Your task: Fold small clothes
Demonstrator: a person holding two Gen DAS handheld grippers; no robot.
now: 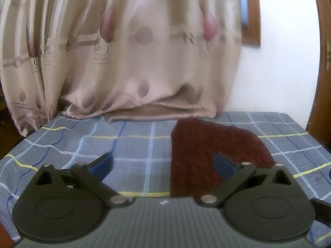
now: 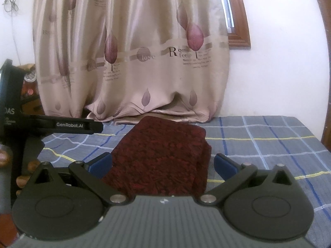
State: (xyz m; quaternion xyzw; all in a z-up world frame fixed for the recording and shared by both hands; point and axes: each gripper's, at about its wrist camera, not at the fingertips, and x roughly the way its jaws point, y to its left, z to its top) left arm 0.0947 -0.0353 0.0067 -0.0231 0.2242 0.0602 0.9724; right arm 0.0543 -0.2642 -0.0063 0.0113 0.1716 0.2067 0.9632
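I am holding both grippers wide open and empty over the bed (image 2: 269,144). The folded maroon cloth (image 2: 165,157) is lying straight ahead between my right gripper's (image 2: 163,165) fingers, long axis running toward the far edge; my left gripper (image 1: 163,165) is sitting left of it.

Bedroom backdrop: curtain, checked sheet, window frame

A beige curtain (image 2: 132,51) printed with mauve leaves and "Romantic feeling" lettering fills the upper centre, its hem resting on the bed's blue-grey checked sheet (image 2: 258,144) across the lower frame. A brown wooden window frame (image 2: 238,20) shows at upper right against a white wall (image 2: 279,62). At the left edge, cluttered items are too blurred to name.
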